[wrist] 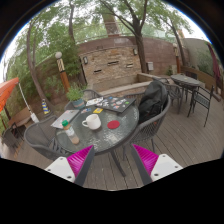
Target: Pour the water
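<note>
A round glass patio table (105,135) stands ahead of me on a wooden deck. On it are a white cup (92,121), a small upright bottle (72,132) near the table's left front edge, a small green thing (65,122) and a flat red round thing (113,124). My gripper (105,156) is open and empty, held above the deck short of the table. Its pink pads (64,162) show at either side, and the table's near edge lies just beyond them.
Metal chairs ring the table, one at the near left (42,140) and a dark one at the right (152,100). A tray (115,103) lies at the table's far side. A second table with chairs (186,80) stands back right, before a brick wall (110,60).
</note>
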`<state>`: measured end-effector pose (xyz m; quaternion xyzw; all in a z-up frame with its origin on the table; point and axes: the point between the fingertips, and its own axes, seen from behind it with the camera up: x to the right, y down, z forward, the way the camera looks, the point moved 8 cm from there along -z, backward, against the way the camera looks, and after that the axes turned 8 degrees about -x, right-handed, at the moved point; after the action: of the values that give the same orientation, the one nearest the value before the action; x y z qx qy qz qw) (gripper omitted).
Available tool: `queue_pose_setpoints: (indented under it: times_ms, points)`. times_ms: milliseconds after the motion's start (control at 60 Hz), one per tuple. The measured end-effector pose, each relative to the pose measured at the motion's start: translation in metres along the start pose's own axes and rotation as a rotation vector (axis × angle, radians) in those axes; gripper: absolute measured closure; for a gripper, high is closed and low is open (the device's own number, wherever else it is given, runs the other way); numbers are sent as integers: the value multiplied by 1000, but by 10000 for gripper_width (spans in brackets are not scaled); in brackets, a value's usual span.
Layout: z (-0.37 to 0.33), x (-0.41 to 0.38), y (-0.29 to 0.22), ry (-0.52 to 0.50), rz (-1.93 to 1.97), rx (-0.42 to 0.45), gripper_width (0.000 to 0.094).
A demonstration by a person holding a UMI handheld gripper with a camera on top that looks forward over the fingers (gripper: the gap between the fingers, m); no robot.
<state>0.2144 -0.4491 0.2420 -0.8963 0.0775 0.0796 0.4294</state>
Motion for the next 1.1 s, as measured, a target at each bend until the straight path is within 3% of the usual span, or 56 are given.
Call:
queue_pose_setpoints:
  times_ms: [350, 533, 850, 1100]
  points:
    - [1, -97, 23, 102, -25, 9, 116]
    - [28, -181, 16, 67, -154, 97, 121]
    - [194, -258, 3, 10, -188, 214, 141]
    - [311, -265, -19, 12, -202, 272, 163]
